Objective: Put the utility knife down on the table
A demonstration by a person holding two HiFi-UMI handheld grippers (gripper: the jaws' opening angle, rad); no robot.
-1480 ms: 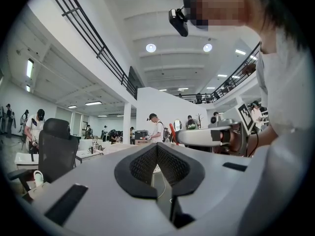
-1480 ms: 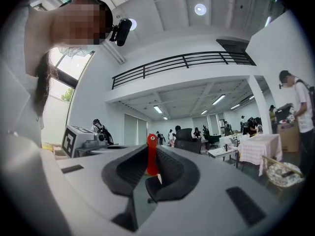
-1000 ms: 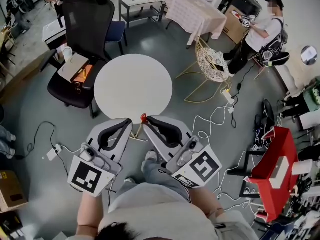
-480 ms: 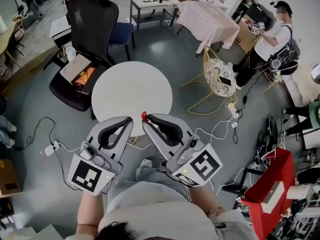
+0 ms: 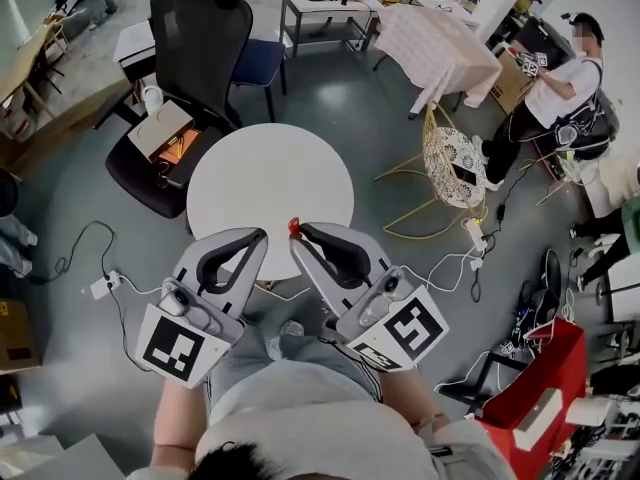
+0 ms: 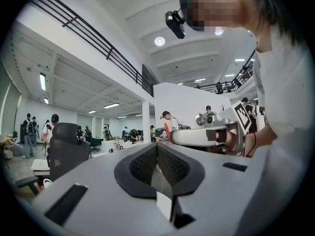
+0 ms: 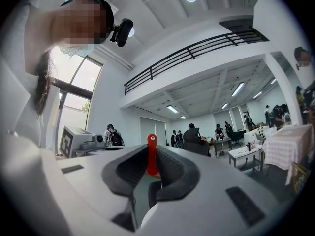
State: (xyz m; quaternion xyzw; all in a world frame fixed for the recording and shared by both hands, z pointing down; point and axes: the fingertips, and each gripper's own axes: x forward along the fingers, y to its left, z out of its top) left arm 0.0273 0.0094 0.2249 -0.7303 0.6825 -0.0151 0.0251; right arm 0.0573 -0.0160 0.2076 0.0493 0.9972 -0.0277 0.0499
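Red utility knife (image 7: pixel 152 157) clamped in my right gripper (image 5: pixel 299 235), left gripper (image 5: pixel 262 237) closed, empty; still carrying, so next I likely lower it onto the far table (image 5: pixel 262 183).

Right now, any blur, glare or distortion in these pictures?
Head view: evenly lit, sharp, slightly bowed at the edges. Left gripper view: fisheye, dark corners, ceiling lights blown out. Right gripper view: same fisheye, window overexposed, utility knife crisp between the jaws.

Open-plan office-lab hall; mezzanine railing (image 7: pixel 197 50), black office chair (image 5: pixel 200 28), desk (image 5: pixel 325 8), floor power strip (image 5: pixel 473 232), standing person (image 5: pixel 560 78)
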